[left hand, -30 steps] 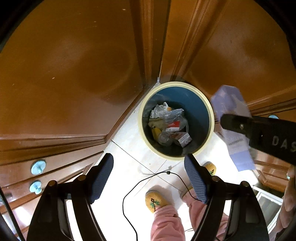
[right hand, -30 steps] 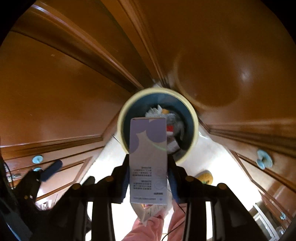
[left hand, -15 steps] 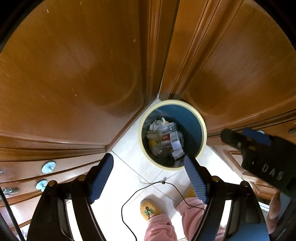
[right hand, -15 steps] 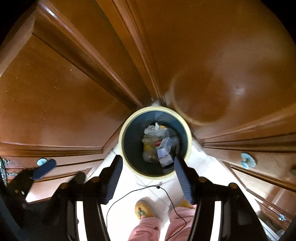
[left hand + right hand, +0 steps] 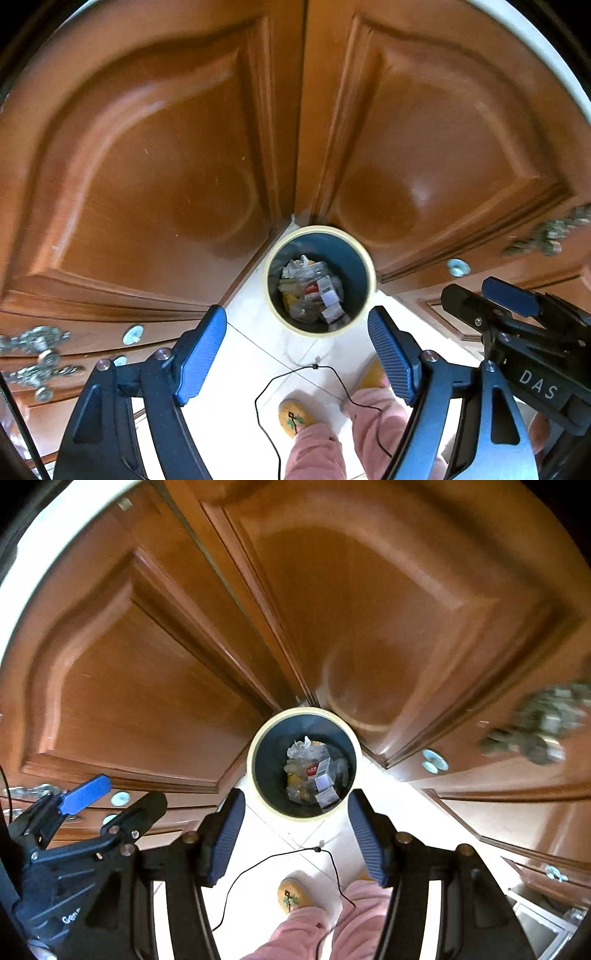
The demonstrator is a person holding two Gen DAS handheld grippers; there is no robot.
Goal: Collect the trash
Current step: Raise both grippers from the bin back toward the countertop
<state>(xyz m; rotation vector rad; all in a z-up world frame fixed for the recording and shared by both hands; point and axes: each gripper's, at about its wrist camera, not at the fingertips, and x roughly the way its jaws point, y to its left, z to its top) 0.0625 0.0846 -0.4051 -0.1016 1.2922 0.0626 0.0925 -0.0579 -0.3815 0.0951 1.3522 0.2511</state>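
Observation:
A round bin (image 5: 269,295) with a cream rim and dark blue inside stands on the floor in the corner between the cabinet doors. It holds crumpled wrappers and small white cartons (image 5: 327,295). My left gripper (image 5: 295,314) hangs high over the bin, open, with nothing between its blue pads. In the right wrist view the bin (image 5: 253,764) and its trash (image 5: 319,781) lie straight below my right gripper (image 5: 295,795), which is open and empty too. Each gripper appears in the other's view: the right gripper (image 5: 491,295) at the right edge, the left gripper (image 5: 125,794) at the lower left.
Brown panelled cabinet doors (image 5: 166,166) meet in a corner behind the bin, with round pale knobs (image 5: 457,266) and ornate metal handles (image 5: 37,350). A black cable (image 5: 295,373) trails over the pale tiled floor. A person's pink trouser legs (image 5: 369,410) and yellow slippers (image 5: 295,415) stand just before the bin.
The right gripper opened and let go of the lilac-and-white carton, which dropped into the bin. Both grippers then rose, so the bin now looks smaller and farther below.

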